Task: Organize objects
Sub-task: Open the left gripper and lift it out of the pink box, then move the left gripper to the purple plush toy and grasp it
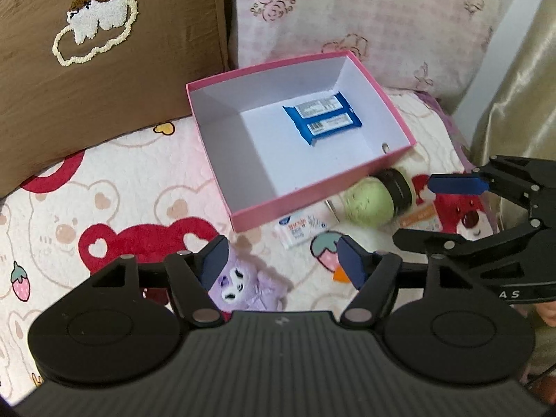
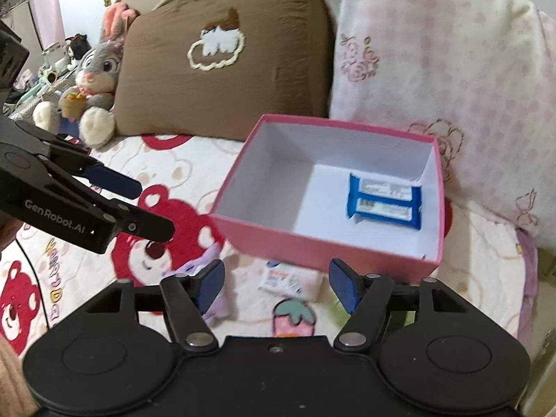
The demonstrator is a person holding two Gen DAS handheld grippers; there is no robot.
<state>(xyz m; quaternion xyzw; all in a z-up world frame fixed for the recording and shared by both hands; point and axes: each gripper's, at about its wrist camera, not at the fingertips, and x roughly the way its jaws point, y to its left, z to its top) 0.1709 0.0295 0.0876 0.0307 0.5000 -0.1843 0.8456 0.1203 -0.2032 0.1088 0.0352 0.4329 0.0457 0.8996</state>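
Your pink cardboard box with white insides (image 1: 378,87) sits open on the bed, near the middle of the left wrist view, so you can drop things into it from above. It leans against the brown pillow (image 1: 104,80) and the pink flowered pillow (image 1: 382,17) behind it, and that likely helps it stay put. Two blue snack packs with white labels (image 1: 321,117) already lie side by side on the box floor, so some tidying looks done. The other things wait on the bear-print blanket (image 1: 104,191) in front of the box: a small white packet with blue and red print (image 1: 300,228) just beside the box's near wall, a round green bottle with a black cap (image 1: 377,198) lying on its side at the box's lower right corner, and a small purple plush toy (image 1: 243,285) lower down. Your left hand-held gripper (image 1: 283,260) hangs just above the purple plush toy, pointing forward and down, with its blue pads spread wide and nothing between them; one pad is right beside the toy's head. It looks ready to close on the toy. Your right hand-held gripper (image 2: 274,283) hovers low over the white packet in the right wrist view, also spread wide and holding nothing. In the left wrist view it reaches in from the right edge, above the green bottle.
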